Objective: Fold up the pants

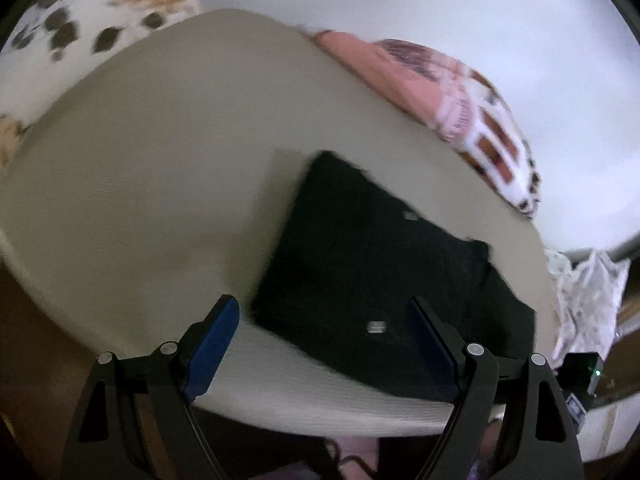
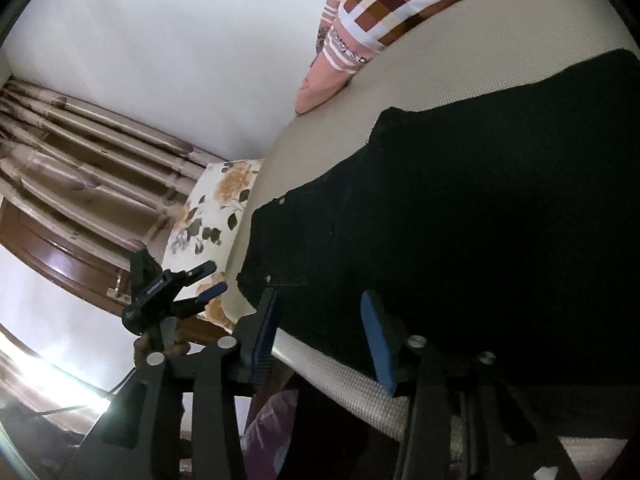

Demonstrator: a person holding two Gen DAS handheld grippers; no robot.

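Both claws I hold are spread wide, pinching nothing. Left claw (image 1: 324, 320) floats above the folded black pants (image 1: 372, 280) on the tan bed (image 1: 140, 160). Right claw (image 2: 320, 320) sits at the pants' (image 2: 460, 220) edge.

Cloth on cloth
Matt black pants (image 1: 372, 268) on a ribbed beige sheet (image 1: 160, 184); glossy brown wooden frame (image 2: 60, 256).

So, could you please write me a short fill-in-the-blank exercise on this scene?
1. The folded pants are ____ in colour.
2. The pants lie on a ____ mattress.
3. The pads of the left claw are ____.
4. The left claw holds ____.

Missing words: black; beige; blue; nothing
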